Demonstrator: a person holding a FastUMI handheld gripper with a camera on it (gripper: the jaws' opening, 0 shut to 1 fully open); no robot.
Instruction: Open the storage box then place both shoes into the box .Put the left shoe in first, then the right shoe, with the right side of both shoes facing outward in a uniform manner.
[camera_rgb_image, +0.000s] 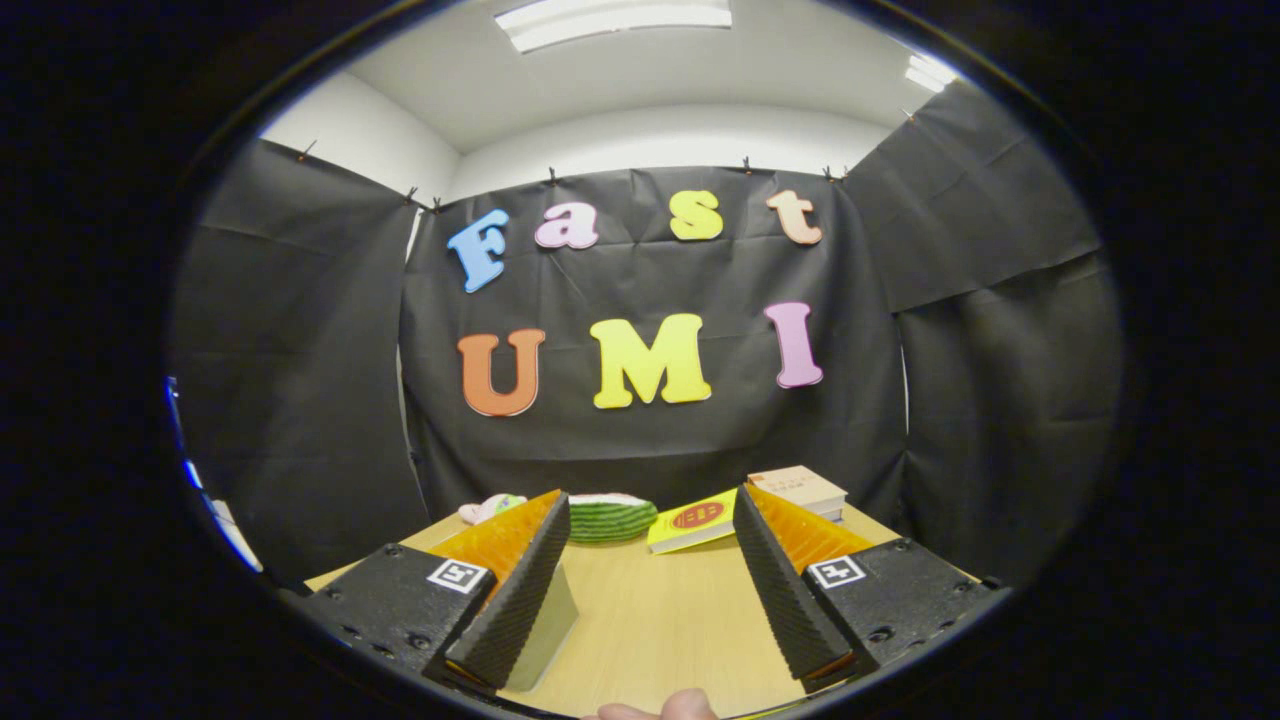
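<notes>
Gripper view, ribbed gripper spread, perhaps empty

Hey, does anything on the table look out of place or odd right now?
Nothing stands out. The gripper is open over bare table. Beyond its fingers a green striped plush, a yellow book and stacked books lie at the far edge, undamaged, nothing spilled.

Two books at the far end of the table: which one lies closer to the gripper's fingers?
The yellow book, lying just beyond the open gripper, between its fingertips. The tan book sits further back, beyond the right finger, on top of something.
</notes>
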